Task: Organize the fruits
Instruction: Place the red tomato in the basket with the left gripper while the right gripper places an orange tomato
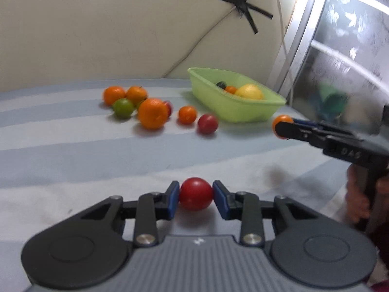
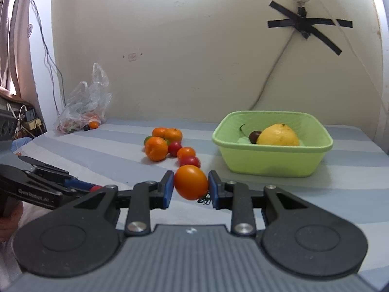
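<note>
Ribbed grey housing and black linkages are filling the bottom of each wrist view, and ahead of them the left gripper (image 1: 196, 194) is squeezing a smooth, glossy red tomato (image 1: 196, 194) between its blue pads, just above the striped blue-and-white cloth (image 1: 73, 150). Round as it is, this fruit is showing no clear long axis. Likewise the right gripper (image 2: 190, 187) is clamping an orange tomato (image 2: 191, 182), slightly oval with its longer side tilting down to the right, a dark stem poking out below. Beyond it, a pale green plastic basket (image 2: 272, 164) with rounded corners is holding a dimpled yellow citrus (image 2: 278, 135) and a small dark fruit (image 2: 254, 136). Loose oranges (image 2: 156, 148) are clustering to the basket's left.
</note>
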The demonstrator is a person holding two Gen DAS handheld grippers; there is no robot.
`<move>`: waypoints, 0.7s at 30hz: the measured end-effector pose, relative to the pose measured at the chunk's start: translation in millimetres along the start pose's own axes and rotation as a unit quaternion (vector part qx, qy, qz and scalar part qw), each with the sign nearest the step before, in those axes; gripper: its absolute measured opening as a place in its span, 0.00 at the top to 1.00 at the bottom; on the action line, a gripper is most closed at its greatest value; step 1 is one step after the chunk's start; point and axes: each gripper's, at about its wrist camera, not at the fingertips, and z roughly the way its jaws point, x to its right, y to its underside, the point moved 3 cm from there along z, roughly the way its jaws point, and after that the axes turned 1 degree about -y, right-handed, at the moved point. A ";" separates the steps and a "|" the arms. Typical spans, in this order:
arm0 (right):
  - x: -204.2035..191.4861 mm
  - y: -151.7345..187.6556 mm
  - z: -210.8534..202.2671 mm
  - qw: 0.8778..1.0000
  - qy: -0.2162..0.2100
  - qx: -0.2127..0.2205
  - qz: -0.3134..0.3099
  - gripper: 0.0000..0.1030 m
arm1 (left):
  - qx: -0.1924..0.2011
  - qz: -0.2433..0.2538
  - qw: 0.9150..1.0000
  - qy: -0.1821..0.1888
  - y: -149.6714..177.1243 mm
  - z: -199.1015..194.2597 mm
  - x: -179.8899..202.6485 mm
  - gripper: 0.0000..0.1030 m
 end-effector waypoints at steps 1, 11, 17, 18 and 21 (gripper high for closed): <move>6.1 -3.6 0.1 1.000 0.006 0.005 0.002 0.68 | 0.005 0.001 1.000 0.005 -8.2 1.3 2.6 0.71; 78.2 -37.9 29.4 0.990 0.129 0.044 0.032 0.68 | 0.052 -0.002 0.997 0.064 -129.9 81.5 34.6 0.70; 92.3 -29.4 41.5 0.989 0.141 0.038 0.038 0.68 | 0.023 -0.002 0.998 0.053 -143.1 137.1 47.3 0.70; 92.5 -28.5 43.3 0.988 0.143 0.037 0.034 0.67 | 0.017 -0.002 0.999 0.049 -142.0 143.6 47.8 0.70; 94.6 -27.8 48.0 0.988 0.147 0.034 0.030 0.67 | 0.001 -0.004 0.999 0.042 -138.7 158.0 47.8 0.69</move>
